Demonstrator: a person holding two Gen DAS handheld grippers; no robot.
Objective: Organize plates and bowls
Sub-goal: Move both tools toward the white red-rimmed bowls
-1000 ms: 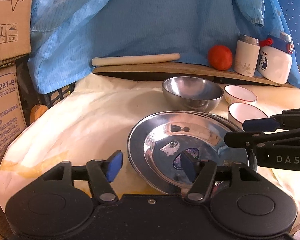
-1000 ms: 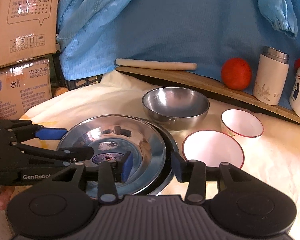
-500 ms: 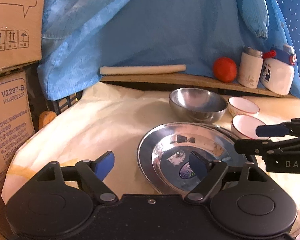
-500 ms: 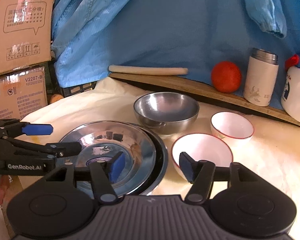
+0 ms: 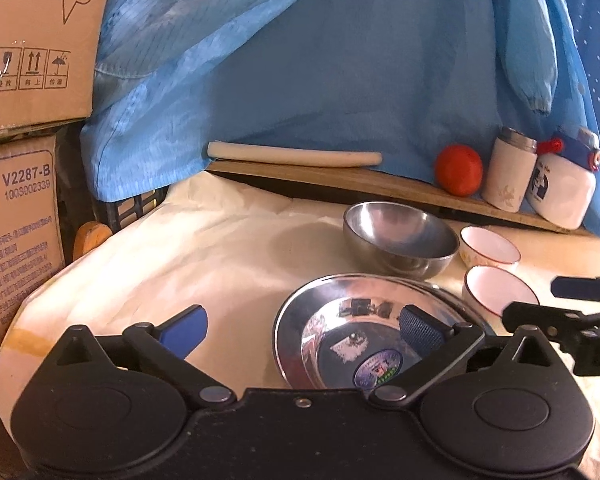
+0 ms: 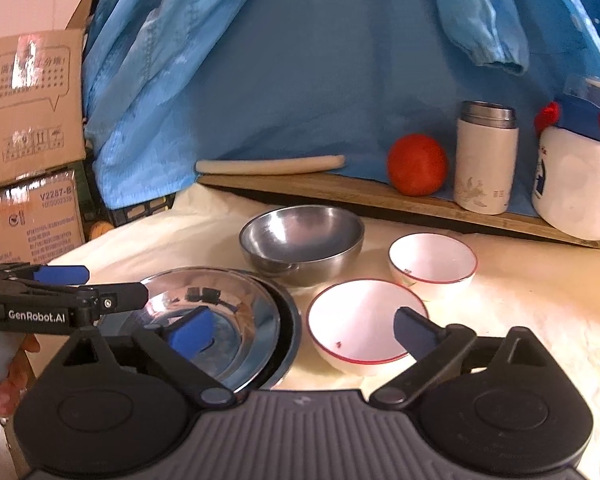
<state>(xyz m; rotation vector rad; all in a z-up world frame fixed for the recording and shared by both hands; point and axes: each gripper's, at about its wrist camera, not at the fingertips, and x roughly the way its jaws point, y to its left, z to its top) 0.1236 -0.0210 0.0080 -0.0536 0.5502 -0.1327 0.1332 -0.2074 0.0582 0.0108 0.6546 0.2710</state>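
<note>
Over near edge of surface (image 5: 228, 248): left gripper (image 5: 302, 326) and right gripper (image 6: 300, 328) just spread wide, nothing held. Steel plates (image 6: 236, 312) stacked below. Next, lower slow over near white bowl (image 6: 360, 320), pinch rim, nest in far white bowl (image 6: 432, 258).

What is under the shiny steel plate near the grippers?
Under the steel plate lies a second, darker plate; only its right rim shows. The rest is covered, so anything beneath it cannot be seen.
</note>
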